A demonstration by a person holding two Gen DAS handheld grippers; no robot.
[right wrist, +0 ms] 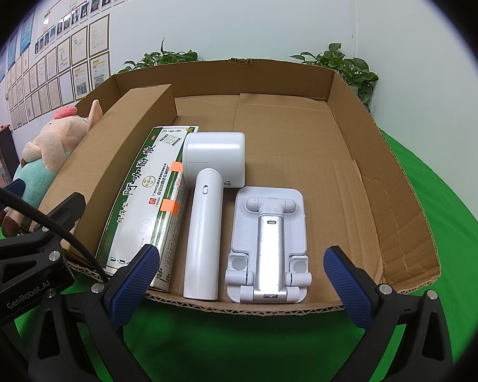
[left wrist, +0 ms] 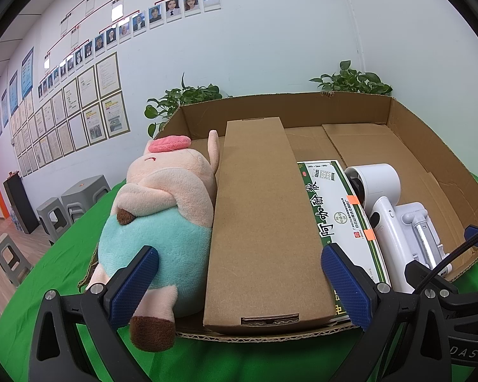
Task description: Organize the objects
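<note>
Your cardboard tray holds, left to right, plush pig, brown box, medicine box, white fan and phone stand, fully visible only from the right wrist. Your left gripper and right gripper both gape, empty.

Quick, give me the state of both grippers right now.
Left gripper: open, holding nothing, jaws spread either side of the brown box.
Right gripper: open, holding nothing, in front of the phone stand.
</note>
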